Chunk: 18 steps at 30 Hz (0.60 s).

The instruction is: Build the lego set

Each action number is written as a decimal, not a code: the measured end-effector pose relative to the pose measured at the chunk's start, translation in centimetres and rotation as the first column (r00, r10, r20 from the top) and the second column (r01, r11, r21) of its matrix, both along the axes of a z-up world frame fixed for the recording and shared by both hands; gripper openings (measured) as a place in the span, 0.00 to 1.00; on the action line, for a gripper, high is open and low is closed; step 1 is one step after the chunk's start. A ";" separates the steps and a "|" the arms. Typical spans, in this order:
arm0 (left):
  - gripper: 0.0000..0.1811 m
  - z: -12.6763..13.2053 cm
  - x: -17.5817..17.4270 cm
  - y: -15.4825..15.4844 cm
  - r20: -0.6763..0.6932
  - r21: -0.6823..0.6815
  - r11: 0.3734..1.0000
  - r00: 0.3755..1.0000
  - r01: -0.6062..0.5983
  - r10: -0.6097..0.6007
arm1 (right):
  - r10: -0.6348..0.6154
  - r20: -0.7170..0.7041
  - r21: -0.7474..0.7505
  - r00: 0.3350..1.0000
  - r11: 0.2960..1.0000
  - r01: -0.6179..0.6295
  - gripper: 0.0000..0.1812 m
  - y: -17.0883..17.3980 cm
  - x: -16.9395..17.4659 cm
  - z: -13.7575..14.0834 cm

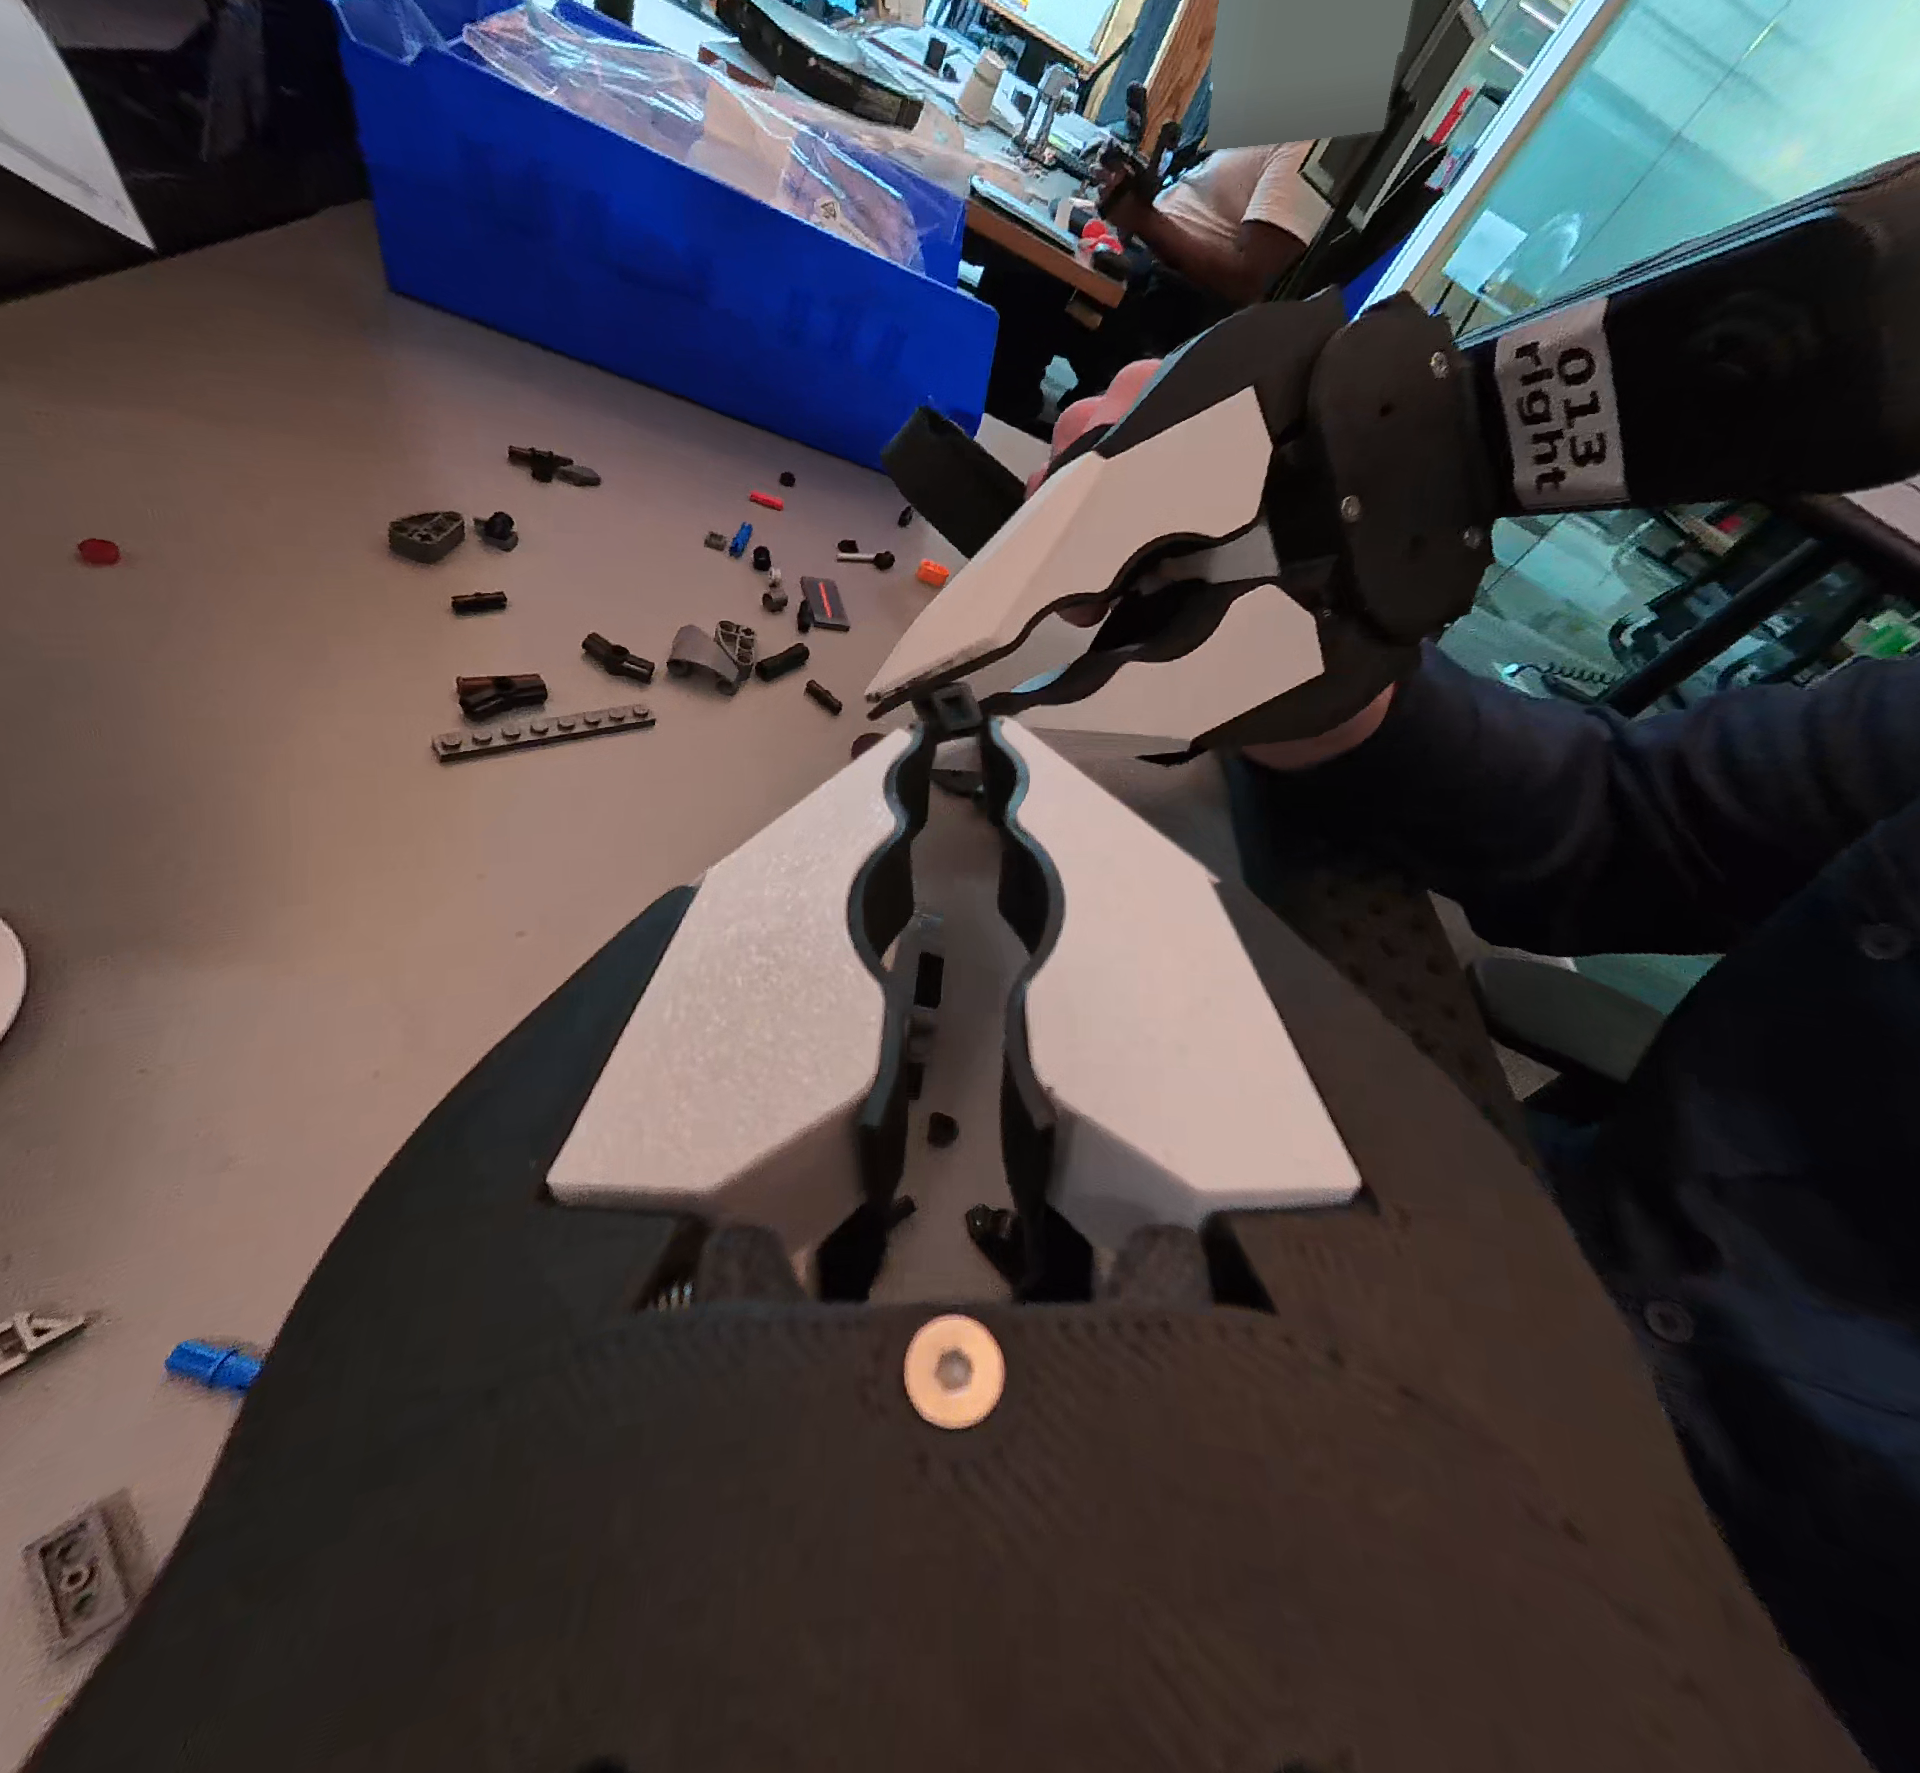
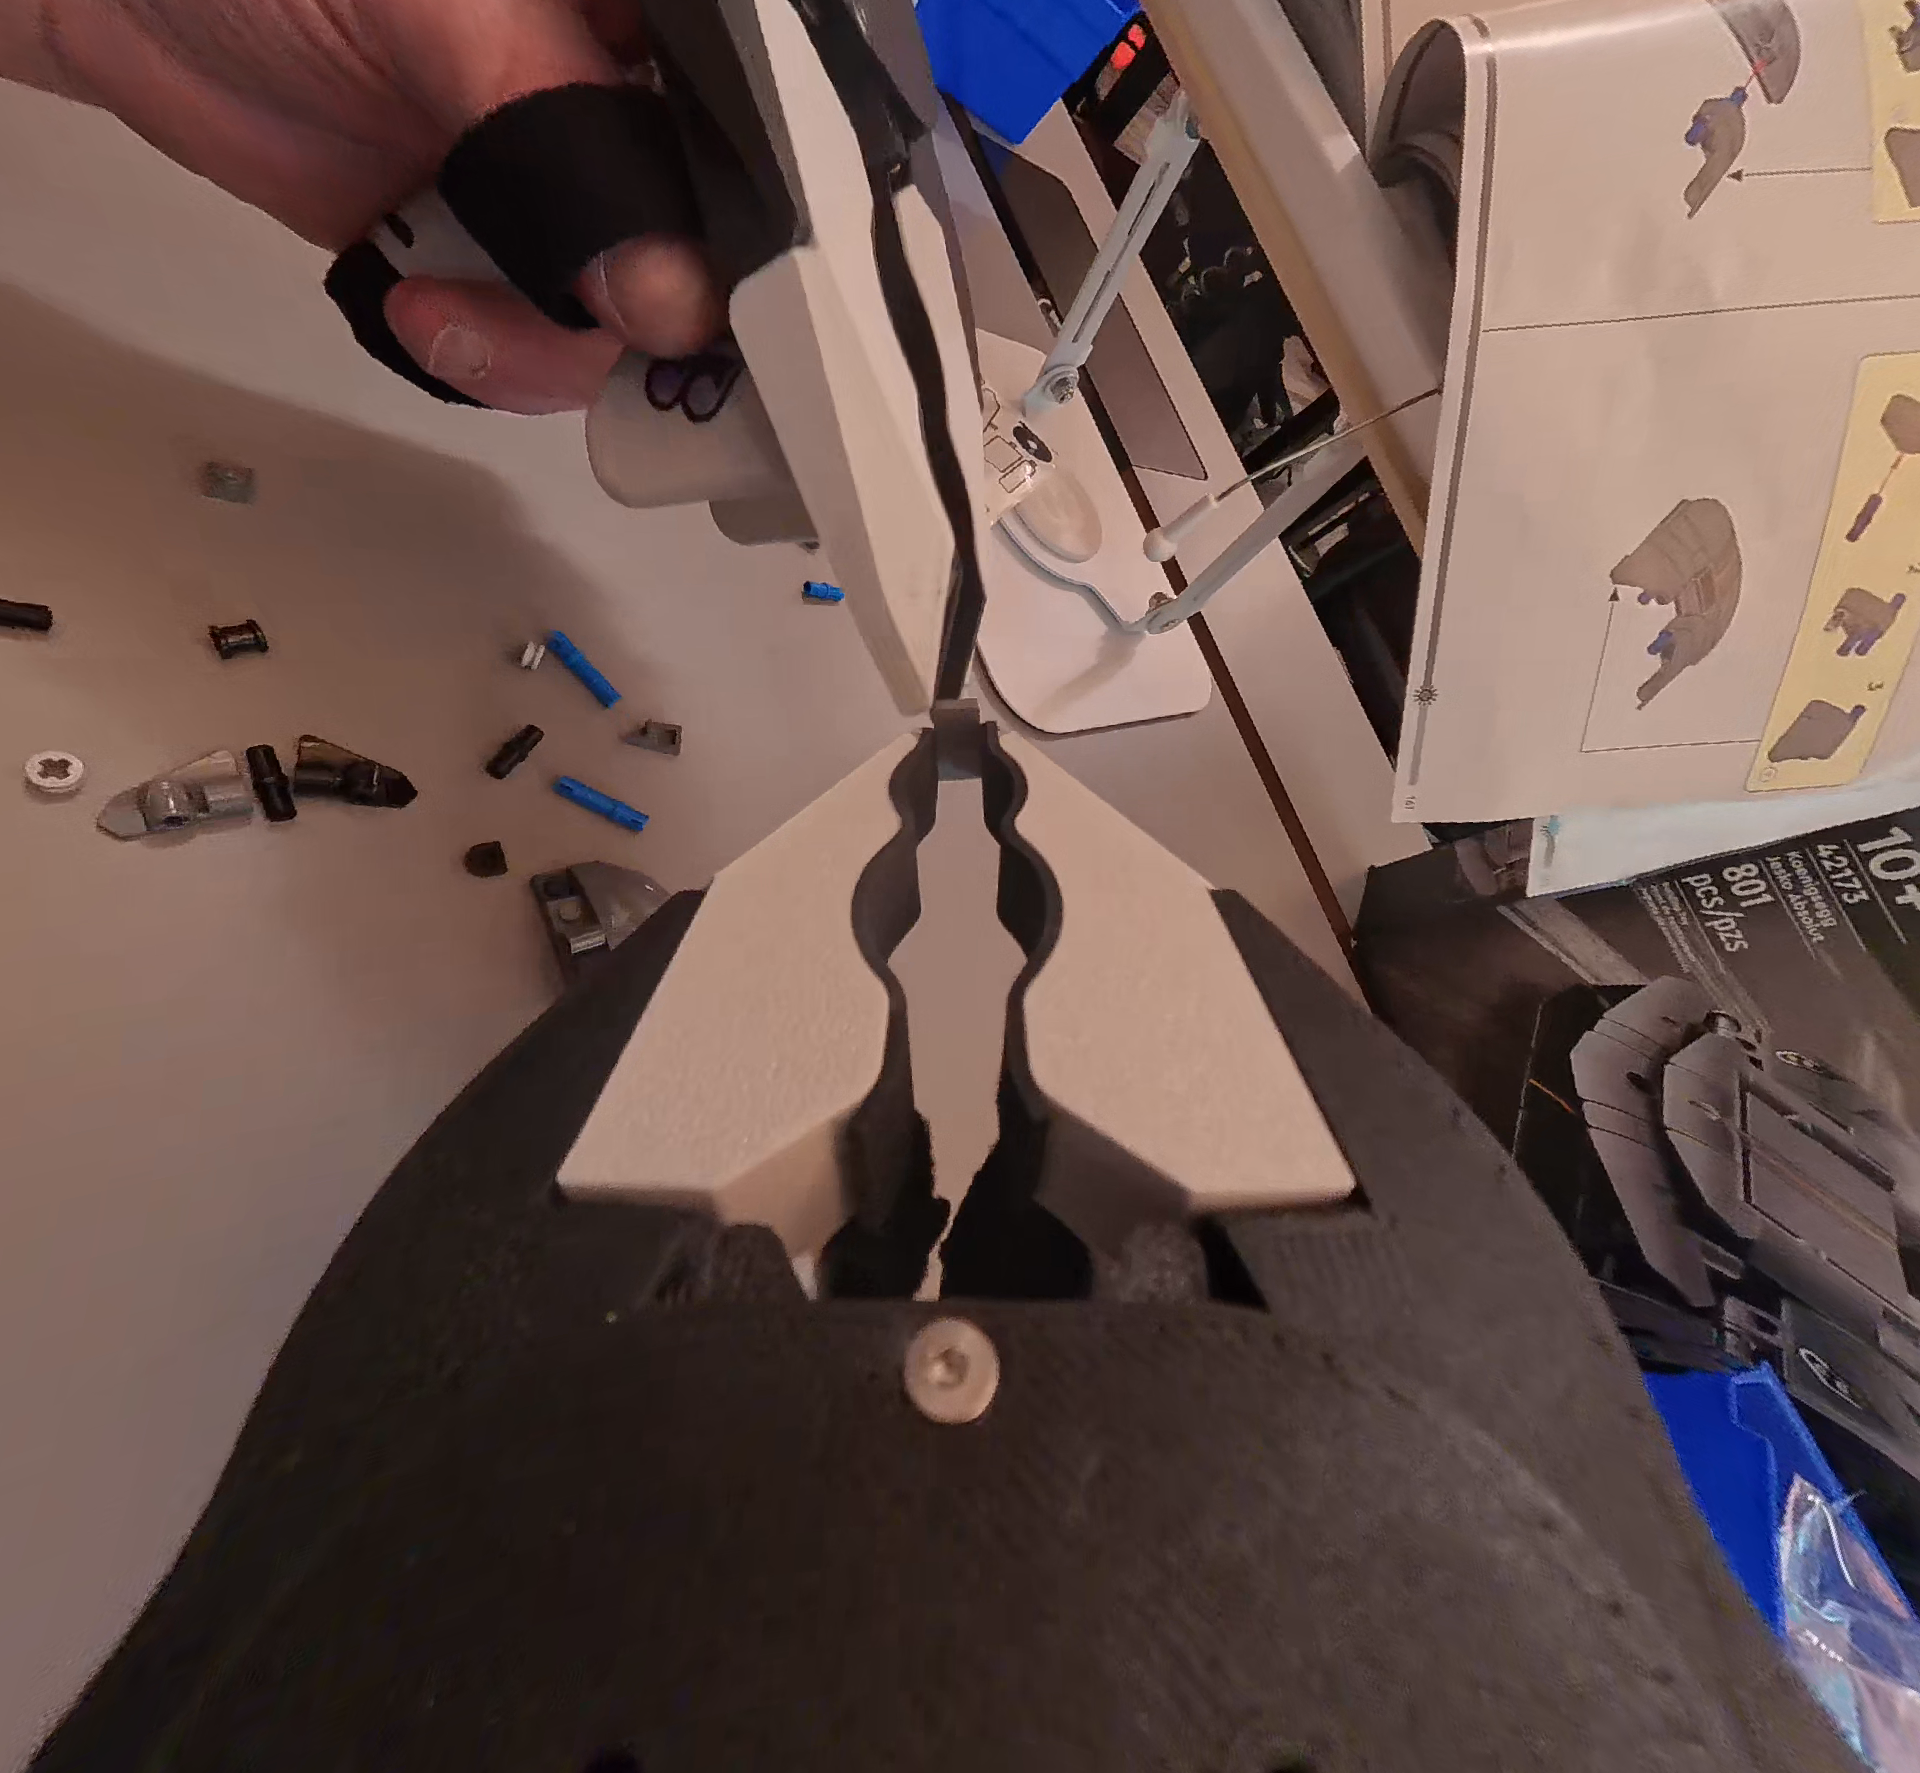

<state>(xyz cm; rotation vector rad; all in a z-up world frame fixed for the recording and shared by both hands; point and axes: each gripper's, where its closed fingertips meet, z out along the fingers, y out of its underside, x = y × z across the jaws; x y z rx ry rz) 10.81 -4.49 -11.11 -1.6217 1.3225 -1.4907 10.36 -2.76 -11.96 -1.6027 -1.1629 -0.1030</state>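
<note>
My left gripper (image 1: 951, 741) is shut on a small black lego piece (image 1: 951, 710) held above the table. My right gripper (image 1: 883, 700) comes in from the right and its shut tips meet that piece. In the right wrist view, my right gripper (image 2: 956, 747) is shut on a small dark piece (image 2: 956, 736), and the left gripper (image 2: 948, 695) comes down from above, tip to tip with it. I cannot tell whether the two grippers hold one piece or two joined pieces. Loose lego pieces (image 1: 717, 658) lie on the grey table (image 1: 260, 892).
A blue bin (image 1: 665, 269) with plastic bags stands at the back. A long grey plate (image 1: 542, 731) and blue pins (image 2: 584, 669) lie among the loose parts. An open instruction booklet (image 2: 1662, 373) on a white stand (image 2: 1091, 674) and the set's box (image 2: 1714, 1048) sit to the right. Less than 4 cm separates the two grippers' tips.
</note>
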 end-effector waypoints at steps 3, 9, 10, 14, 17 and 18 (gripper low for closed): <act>0.02 -0.1 0.1 0.0 -0.004 -0.012 1.000 1.000 0.002 -0.002 | -0.009 0.013 -0.001 1.000 1.000 0.010 0.04 0.1 0.1 -0.2; 0.00 -0.8 -0.1 0.7 -0.032 -0.014 0.999 0.999 -0.030 0.030 | -0.019 0.026 -0.004 0.999 1.000 0.019 0.04 0.2 0.3 -0.4; 0.00 -0.8 -0.1 0.8 -0.029 -0.021 0.999 0.999 -0.029 0.029 | -0.015 0.022 -0.006 1.000 1.000 0.015 0.04 0.1 0.3 -0.4; 0.03 -1.0 0.1 0.1 -0.033 -0.044 0.999 0.999 0.008 -0.010 | -0.013 0.029 -0.023 1.000 1.000 0.014 0.04 0.1 0.3 -0.7; 0.07 -1.0 0.3 -0.1 -0.041 -0.048 0.999 0.999 0.013 -0.015 | -0.022 0.033 -0.036 0.999 0.999 0.023 0.04 0.2 0.5 -1.0; 0.06 -1.0 0.3 -0.1 -0.042 -0.047 0.999 0.999 0.008 -0.010 | -0.021 0.030 -0.039 0.999 0.999 0.023 0.04 0.2 0.5 -1.0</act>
